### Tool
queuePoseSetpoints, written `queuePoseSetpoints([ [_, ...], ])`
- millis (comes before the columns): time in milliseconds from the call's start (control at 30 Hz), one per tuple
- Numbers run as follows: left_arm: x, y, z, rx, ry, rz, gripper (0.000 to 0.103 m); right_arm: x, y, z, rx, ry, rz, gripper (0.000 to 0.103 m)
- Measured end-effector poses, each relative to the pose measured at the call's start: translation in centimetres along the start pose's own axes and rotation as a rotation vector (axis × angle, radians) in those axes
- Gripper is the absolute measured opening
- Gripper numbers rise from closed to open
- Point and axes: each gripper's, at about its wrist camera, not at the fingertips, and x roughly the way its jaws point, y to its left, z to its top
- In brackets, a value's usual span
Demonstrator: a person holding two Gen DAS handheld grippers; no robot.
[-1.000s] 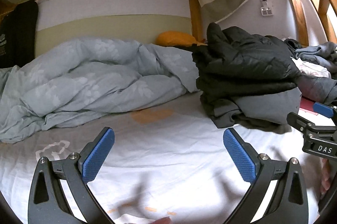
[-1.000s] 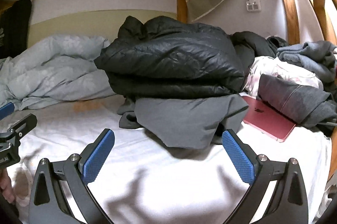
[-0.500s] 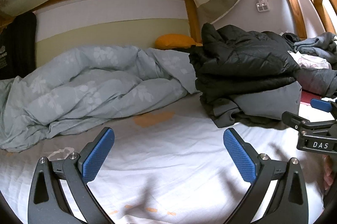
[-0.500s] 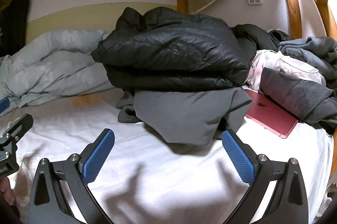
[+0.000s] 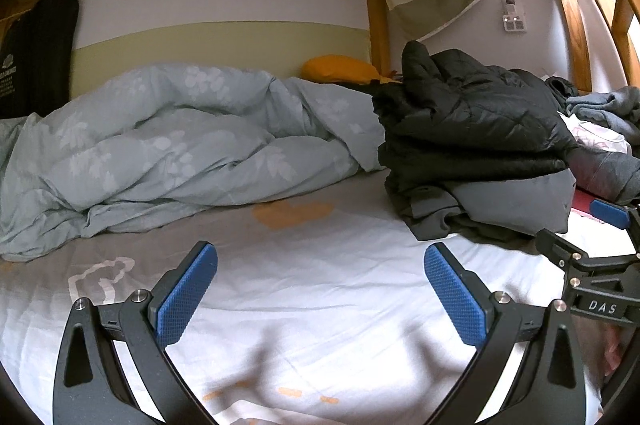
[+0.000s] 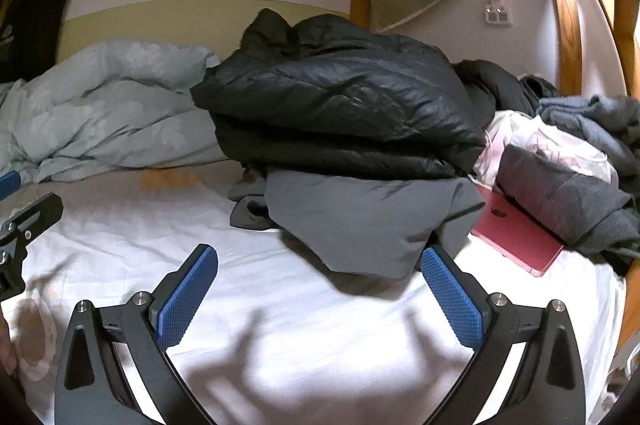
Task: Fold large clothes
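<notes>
1. Left wrist view: the left tool (image 5: 320, 289) hangs over the white sheet (image 5: 320, 305) of the bed, its blue pads (image 5: 186, 293) wide apart with nothing between them.
2. At that view's right edge the right tool (image 5: 600, 265) shows from the side, also above the sheet.
3. Right wrist view: the right tool (image 6: 320, 289) has its pads (image 6: 452, 295) spread apart and empty (the grey fold's lower corner hangs just above the gap).
4. Ahead lies the pile: a black jacket (image 6: 340, 105), folded, on top of a grey garment (image 6: 360, 221) that rests on the sheet.
5. Right of the pile, a pink laptop (image 6: 516, 229) lies flat, partly under a dark grey garment (image 6: 560, 193).
6. Behind that sits a white garment (image 6: 520, 129) and more grey clothes (image 6: 592, 117).
7. Left of the pile, a rumpled pale duvet (image 5: 180, 145) runs along the wall; an orange pillow (image 5: 340, 67) peeks out behind it.
</notes>
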Motion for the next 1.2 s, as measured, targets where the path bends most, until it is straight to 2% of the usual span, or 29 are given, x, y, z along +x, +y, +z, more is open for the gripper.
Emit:
queuePoseSetpoints([
  [300,0.1,-0.1,-0.1,0.011,0.004,-0.005,0.103,0.1,1.2,0.0,-0.058,0.005,0.009,0.103],
  [1200,0.1,0.0,-0.2,0.012,0.019,-0.012,0.103,0.7,0.3,-0.1,-0.021,0.023,0.026,0.103],
])
